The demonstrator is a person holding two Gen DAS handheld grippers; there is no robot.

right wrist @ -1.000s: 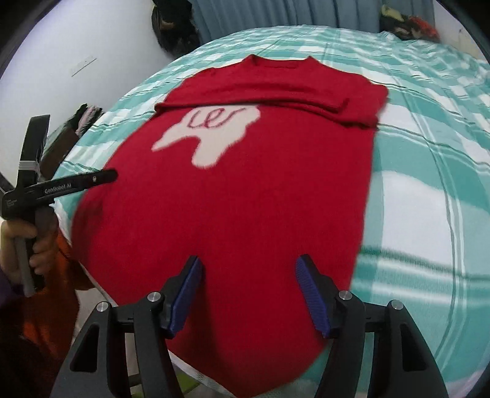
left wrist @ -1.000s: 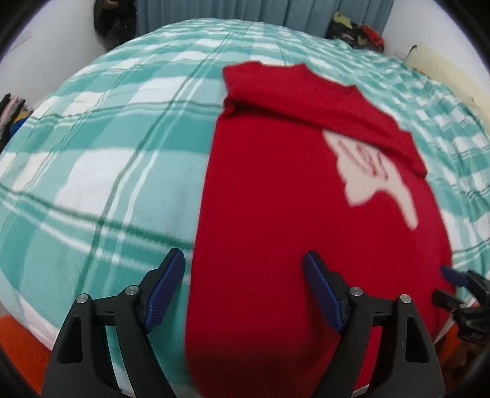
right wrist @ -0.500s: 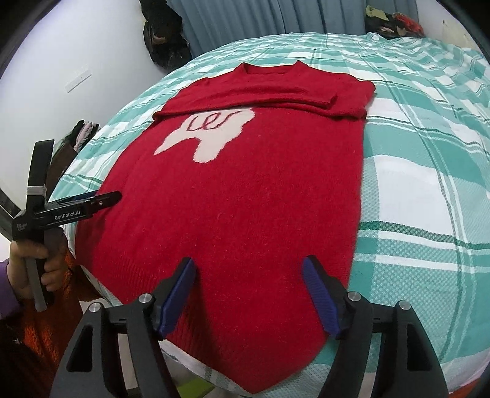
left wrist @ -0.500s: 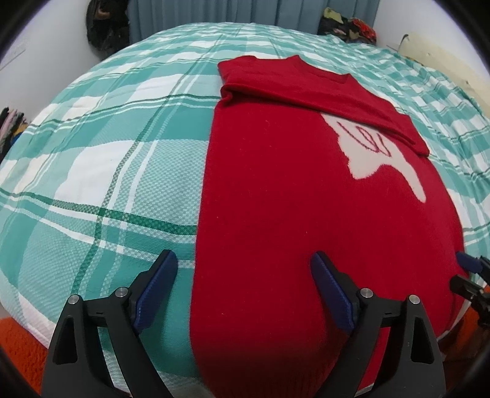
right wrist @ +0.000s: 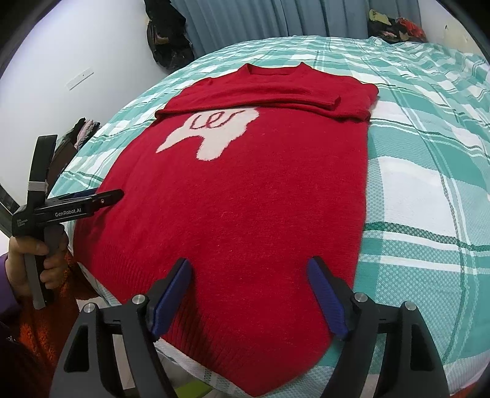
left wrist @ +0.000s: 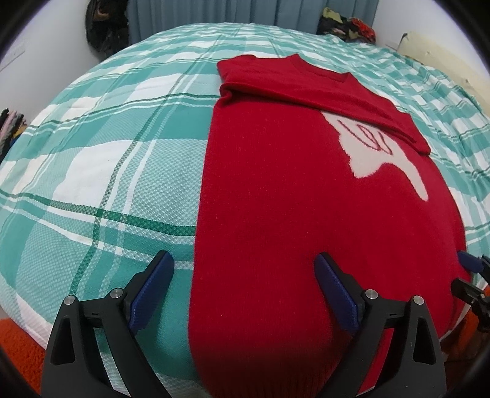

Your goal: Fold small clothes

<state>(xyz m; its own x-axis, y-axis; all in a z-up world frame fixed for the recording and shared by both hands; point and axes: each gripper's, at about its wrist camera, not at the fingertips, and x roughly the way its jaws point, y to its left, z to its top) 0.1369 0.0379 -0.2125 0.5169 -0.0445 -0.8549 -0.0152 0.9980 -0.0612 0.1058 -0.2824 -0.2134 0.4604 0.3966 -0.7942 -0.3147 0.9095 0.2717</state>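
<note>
A red knitted sweater (left wrist: pixel 291 189) with a white motif lies flat on the bed, sleeves folded across the chest below the collar; it also shows in the right wrist view (right wrist: pixel 245 196). Its hem hangs over the near bed edge. My left gripper (left wrist: pixel 245 281) is open and empty, above the hem's left corner. My right gripper (right wrist: pixel 249 287) is open and empty, above the hem's right part. The left gripper also shows from the side in the right wrist view (right wrist: pixel 101 197), held by a hand at the sweater's left edge.
The bed wears a teal and white plaid cover (left wrist: pixel 107 171). Dark clothes hang by the grey curtain (right wrist: pixel 165 39). A heap of clothes (right wrist: pixel 395 24) lies at the far end. Orange carpet (left wrist: pixel 15 333) shows below the bed edge.
Both grippers have drawn back a little toward the near bed edge, so the sweater looks farther away. The sweater has not moved. Both jaws stay open.
</note>
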